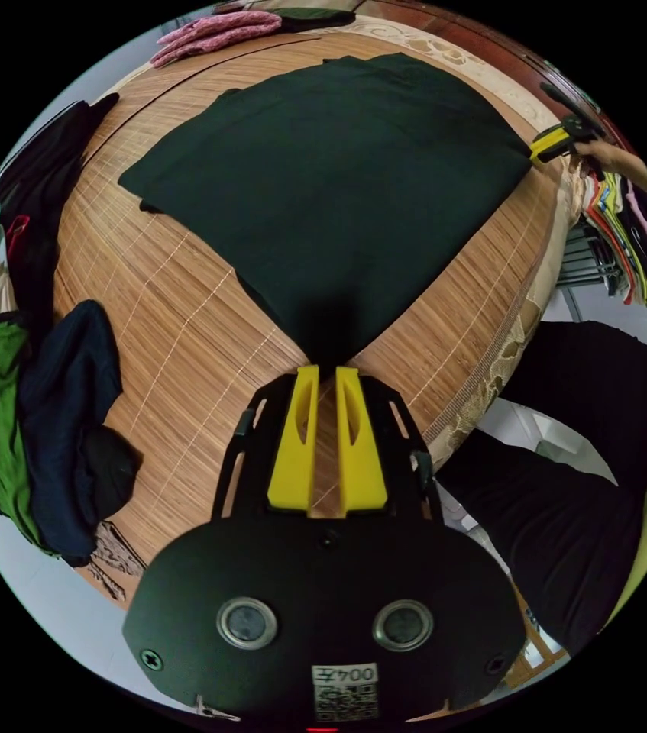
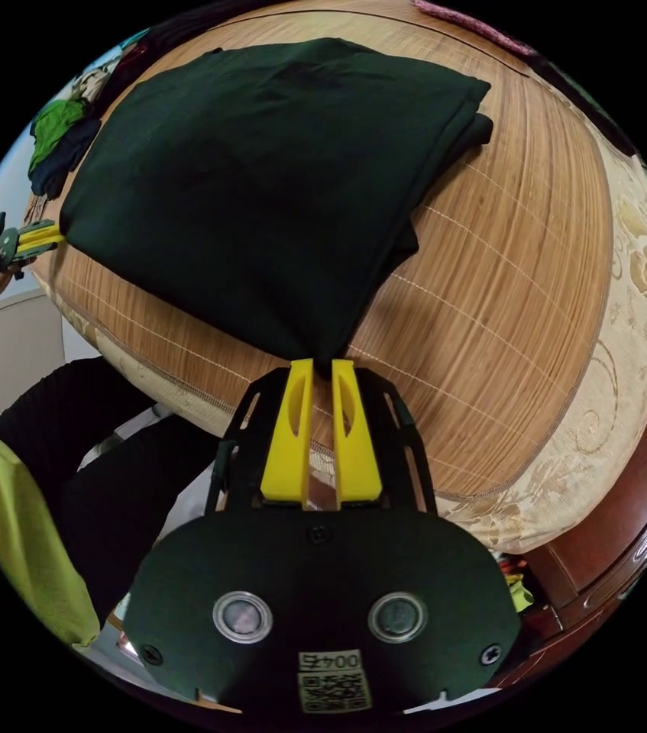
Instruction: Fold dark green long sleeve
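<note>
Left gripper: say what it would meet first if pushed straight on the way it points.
The left gripper, apparently shut on a corner of the dark green long-sleeve garment, would meet more of that cloth, spread on the woven bamboo mat.

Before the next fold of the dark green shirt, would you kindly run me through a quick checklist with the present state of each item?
1. Left claw closed on a corner of the dark green shirt: ok.
2. Right claw closed on the other near corner: ok.
3. Shirt lying flat on the bamboo mat: ok, few wrinkles.
4. Sleeves tucked in: cannot tell; layers show at the far edge.
5. Pile of clothes clear of the shirt: ok.
</note>
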A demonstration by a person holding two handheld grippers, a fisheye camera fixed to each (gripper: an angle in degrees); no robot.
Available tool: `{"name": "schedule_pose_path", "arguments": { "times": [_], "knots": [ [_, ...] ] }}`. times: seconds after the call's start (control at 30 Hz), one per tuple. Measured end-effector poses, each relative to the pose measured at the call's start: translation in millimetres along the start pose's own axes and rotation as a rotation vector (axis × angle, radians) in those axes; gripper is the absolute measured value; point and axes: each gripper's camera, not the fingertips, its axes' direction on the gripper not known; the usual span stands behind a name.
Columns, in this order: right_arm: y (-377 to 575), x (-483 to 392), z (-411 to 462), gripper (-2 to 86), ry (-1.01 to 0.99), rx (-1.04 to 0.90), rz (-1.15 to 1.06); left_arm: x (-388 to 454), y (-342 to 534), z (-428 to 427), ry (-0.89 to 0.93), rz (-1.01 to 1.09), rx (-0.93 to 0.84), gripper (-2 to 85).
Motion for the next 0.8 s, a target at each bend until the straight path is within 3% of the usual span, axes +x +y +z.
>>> {"name": "schedule_pose_path", "arguments": {
  "times": [0.23,0.37,0.57,0.67,0.8],
  "knots": [
    [18,12,-24,6.8,-0.065,0.036,0.066,0,1,-6,-0.042,-0.053,-0.065,8.3],
    [37,27,-42,12.9,-0.145,0.095,0.111,-12,13,-12,-0.022,-0.104,-0.052,11.6],
    [61,52,-90,13.2,-0.254,0.311,0.213,-43,44,-40,0.038,-0.312,0.071,13.4],
    [43,58,-118,13.8,-0.196,0.384,0.213,-54,39,-65,0.014,-0.366,0.216,13.8],
    [5,80,-137,15.8,-0.197,0.356,0.277,-74,-3,-69,-0.020,-0.382,0.192,15.5]
  ]
}}
